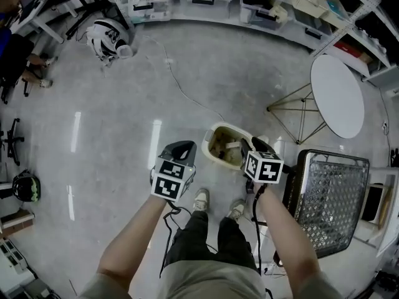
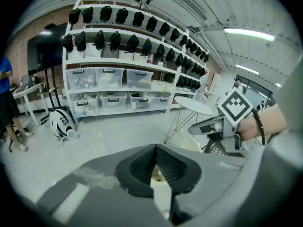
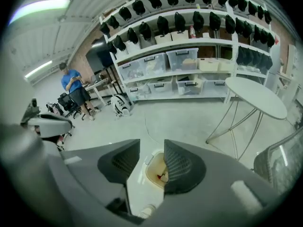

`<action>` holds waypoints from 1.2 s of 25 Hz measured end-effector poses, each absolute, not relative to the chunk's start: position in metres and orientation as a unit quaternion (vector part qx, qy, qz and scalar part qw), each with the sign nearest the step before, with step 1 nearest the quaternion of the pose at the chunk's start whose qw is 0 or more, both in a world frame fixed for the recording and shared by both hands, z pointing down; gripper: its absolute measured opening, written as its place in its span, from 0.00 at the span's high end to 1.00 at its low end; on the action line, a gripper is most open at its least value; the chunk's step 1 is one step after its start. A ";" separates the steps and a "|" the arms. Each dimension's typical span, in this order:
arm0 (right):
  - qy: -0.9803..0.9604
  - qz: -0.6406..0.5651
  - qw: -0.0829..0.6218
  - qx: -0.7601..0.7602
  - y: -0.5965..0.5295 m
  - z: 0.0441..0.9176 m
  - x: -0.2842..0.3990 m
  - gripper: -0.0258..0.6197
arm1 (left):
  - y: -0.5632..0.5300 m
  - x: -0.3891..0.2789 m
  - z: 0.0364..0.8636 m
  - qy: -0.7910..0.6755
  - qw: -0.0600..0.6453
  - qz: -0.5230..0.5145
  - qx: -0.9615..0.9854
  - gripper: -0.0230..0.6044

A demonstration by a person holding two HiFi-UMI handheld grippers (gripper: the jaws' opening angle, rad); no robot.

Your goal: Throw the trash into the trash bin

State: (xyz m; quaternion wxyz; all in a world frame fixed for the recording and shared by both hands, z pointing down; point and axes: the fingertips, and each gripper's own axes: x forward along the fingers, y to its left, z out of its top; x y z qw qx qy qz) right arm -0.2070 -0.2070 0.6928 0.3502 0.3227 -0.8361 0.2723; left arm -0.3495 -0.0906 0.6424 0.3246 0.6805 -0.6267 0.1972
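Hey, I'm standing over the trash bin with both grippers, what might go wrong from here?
The right gripper's jaws stand apart and empty above the cream plastic trash bin. Swinging away, that arm may knock the black wire-mesh basket close beside it. The thin cable on the grey floor runs up towards the bin, so a step forward might snag it.

Grey concrete floor (image 1: 124, 136) with an open trash bin (image 1: 215, 132) standing on it.
A thin cable (image 1: 181, 89) trails away beyond the trash bin. A round table (image 1: 337, 95) stands to its right, a wire cart (image 1: 330, 195) just beside it, and a black-and-white bag (image 1: 107, 39) well off to its upper left.
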 end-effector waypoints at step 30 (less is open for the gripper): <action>-0.958 0.075 0.025 0.274 -0.114 0.228 -0.078 0.91 | -0.064 -0.255 0.251 -0.654 -0.023 0.117 0.747 0.96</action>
